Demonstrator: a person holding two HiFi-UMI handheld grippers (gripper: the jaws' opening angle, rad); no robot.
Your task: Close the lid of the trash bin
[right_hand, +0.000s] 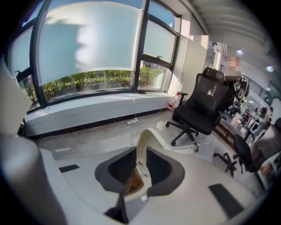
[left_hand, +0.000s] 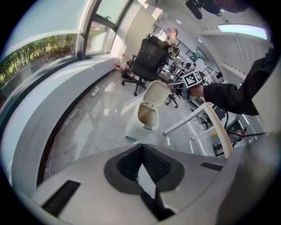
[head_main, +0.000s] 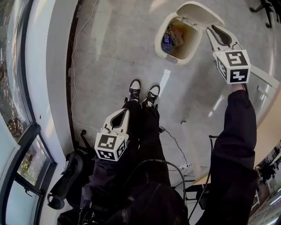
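Trash bin lid (head_main: pixel 197 13) stands raised, upper right of the head view, over the open trash bin (head_main: pixel 159 39). Right gripper (head_main: pixel 214 30) just beside it: fingers apart, lid edge between them. Left gripper (head_main: pixel 126 112), lower left: fingers together.

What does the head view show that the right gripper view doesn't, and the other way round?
Only the head view shows the person's shoes and the left gripper. Only the right gripper view shows the big windows with green bushes outside, and a black office chair. Both show the raised lid of the bin, the right gripper close to that lid, and the grey floor.
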